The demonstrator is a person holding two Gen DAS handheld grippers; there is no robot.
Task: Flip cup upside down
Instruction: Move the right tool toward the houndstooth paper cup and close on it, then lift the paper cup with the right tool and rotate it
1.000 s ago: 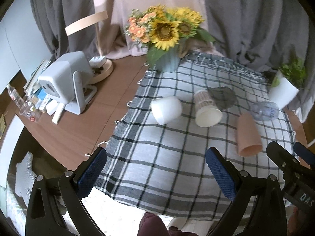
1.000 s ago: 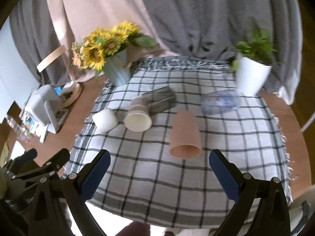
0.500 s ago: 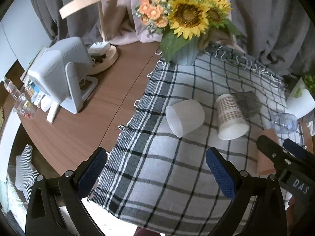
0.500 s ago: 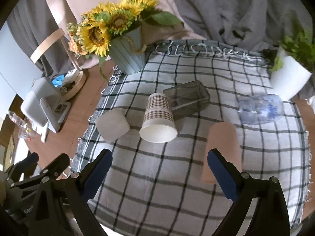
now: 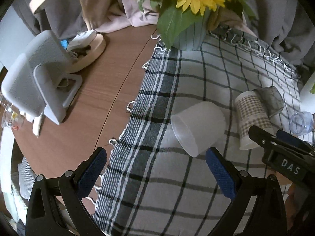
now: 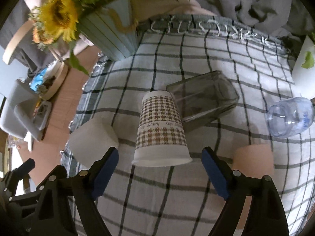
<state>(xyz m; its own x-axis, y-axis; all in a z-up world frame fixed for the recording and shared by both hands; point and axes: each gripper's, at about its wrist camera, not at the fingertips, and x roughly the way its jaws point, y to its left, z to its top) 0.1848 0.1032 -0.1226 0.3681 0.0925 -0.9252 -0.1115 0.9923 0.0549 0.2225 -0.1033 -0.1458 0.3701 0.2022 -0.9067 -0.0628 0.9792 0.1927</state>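
Observation:
Several cups lie on their sides on a checked cloth (image 5: 177, 196). A frosted white cup (image 5: 196, 126) lies with its mouth toward me, just beyond and right of my open, empty left gripper (image 5: 155, 169). It also shows in the right wrist view (image 6: 92, 140). A houndstooth paper cup (image 6: 161, 129) lies mouth toward me, straight ahead of my open, empty right gripper (image 6: 159, 167); it also shows in the left wrist view (image 5: 252, 116). A pink cup (image 6: 254, 161) lies to the right, beside the right finger.
A smoky square glass (image 6: 204, 96) touches the paper cup. A clear blue jar (image 6: 291, 117) lies far right. A sunflower vase (image 5: 189, 37) stands at the cloth's back left. A white device (image 5: 33, 82) and a lamp base (image 5: 86, 53) stand on the wooden table (image 5: 102, 90). A white planter (image 6: 305, 63) stands back right.
Both grippers have moved forward and down toward the cups, which now look much larger. Both stay open. The cups have not moved.

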